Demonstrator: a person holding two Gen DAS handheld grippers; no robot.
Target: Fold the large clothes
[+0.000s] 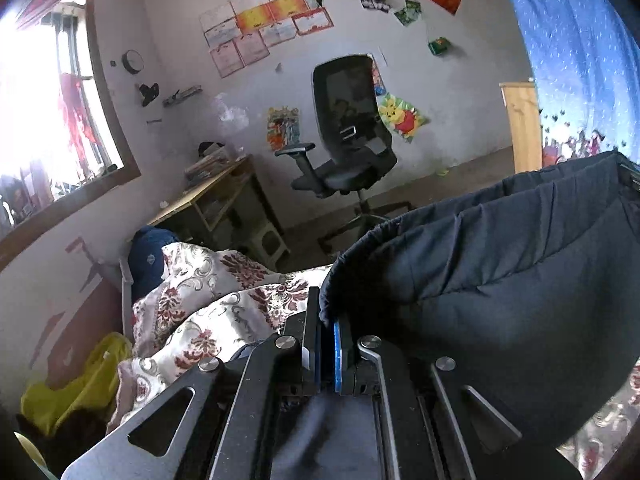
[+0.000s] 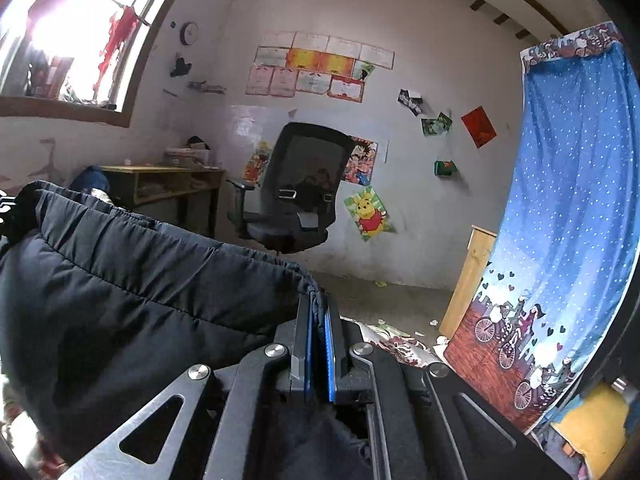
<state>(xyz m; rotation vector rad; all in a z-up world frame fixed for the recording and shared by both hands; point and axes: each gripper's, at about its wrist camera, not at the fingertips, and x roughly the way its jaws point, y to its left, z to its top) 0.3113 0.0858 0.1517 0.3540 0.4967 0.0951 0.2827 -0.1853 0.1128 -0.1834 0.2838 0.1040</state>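
L gripper clenched on hem corner of jacket, pads nearly touching w/ fabric pinched between. R gripper likewise clamped on opposite corner of jacket. Held up off quilt, hem stretched roughly horizontal between grippers, body hanging below. Chair well behind.

Your right gripper has its fingers pinched together on the gathered edge of the dark quilted jacket, which billows out to the left and fills the near left of the view. Beyond it, a black office chair stands by the far wall, with a wooden table to its left. A blue dotted curtain hangs at the right.
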